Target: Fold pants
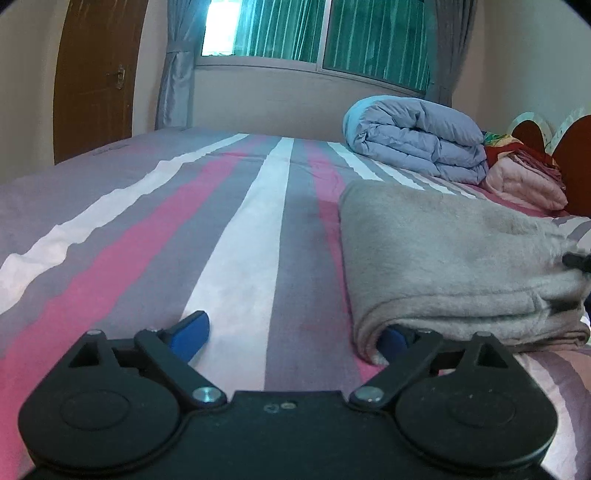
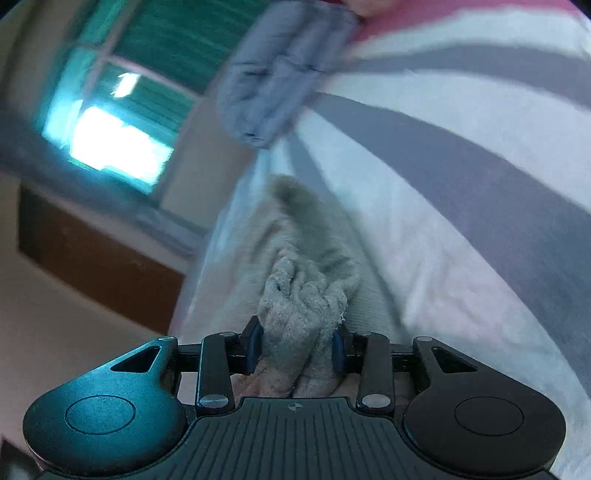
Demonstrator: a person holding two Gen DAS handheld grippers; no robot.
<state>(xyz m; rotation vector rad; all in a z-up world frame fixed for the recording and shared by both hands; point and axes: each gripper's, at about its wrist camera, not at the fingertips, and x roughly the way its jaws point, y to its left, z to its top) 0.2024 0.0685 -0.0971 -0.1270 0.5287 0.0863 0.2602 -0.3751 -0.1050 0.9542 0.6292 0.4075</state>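
The grey fleece pants (image 1: 454,258) lie folded in a thick stack on the striped bed (image 1: 236,229), right of centre in the left wrist view. My left gripper (image 1: 295,332) is open wide and low over the sheet; its right blue finger (image 1: 393,338) is tucked under the stack's near left corner, its left finger (image 1: 192,328) rests on bare sheet. In the tilted, blurred right wrist view my right gripper (image 2: 297,345) is shut on a bunched fold of the pants (image 2: 303,306), which trail away over the bed (image 2: 461,184).
A rolled lilac duvet (image 1: 417,144) and folded pink and red bedding (image 1: 524,173) sit at the bed's far right by the headboard. A window with green blinds (image 1: 314,29), curtains and a brown door (image 1: 92,77) stand behind.
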